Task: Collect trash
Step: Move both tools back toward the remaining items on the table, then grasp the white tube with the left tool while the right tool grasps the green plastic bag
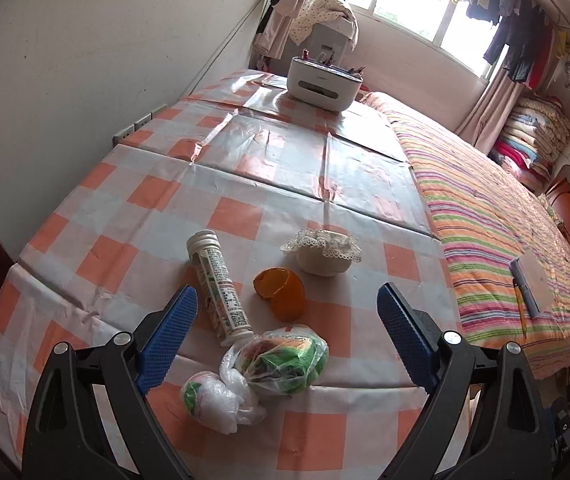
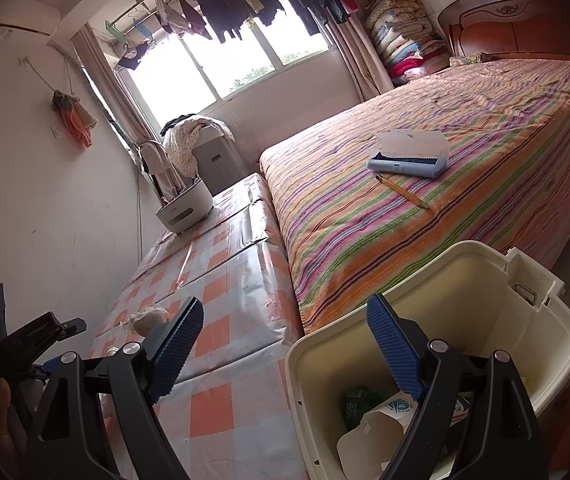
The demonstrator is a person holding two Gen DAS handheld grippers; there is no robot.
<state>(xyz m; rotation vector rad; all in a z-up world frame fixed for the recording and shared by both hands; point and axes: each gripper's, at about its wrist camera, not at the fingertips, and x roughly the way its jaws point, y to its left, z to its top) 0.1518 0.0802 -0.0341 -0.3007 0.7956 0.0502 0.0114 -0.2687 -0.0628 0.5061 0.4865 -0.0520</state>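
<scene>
On the orange-checked table [image 1: 125, 208] lie a white tablet tube [image 1: 219, 284], an orange peel [image 1: 281, 294] and two crumpled plastic bags of wrappers [image 1: 285, 360] [image 1: 217, 400]. My left gripper [image 1: 287, 294] hovers open above them, with the peel and the larger bag between its blue fingers and nothing touched. My right gripper [image 2: 285, 306] is open and empty, its right finger [image 2: 395, 348] over a cream bin [image 2: 485, 276] beside the table. The bin holds a green wrapper [image 2: 359, 400] and a white carton [image 2: 369, 436].
A cream bowl with a lace rim [image 1: 323, 256] stands just beyond the peel. A white organiser box [image 1: 323, 84] sits at the table's far end. A striped bed [image 2: 445, 200] runs along the table, with a blue case [image 2: 409, 156] and a pencil [image 2: 403, 192] on it. A hand [image 2: 1, 404] shows at the left edge.
</scene>
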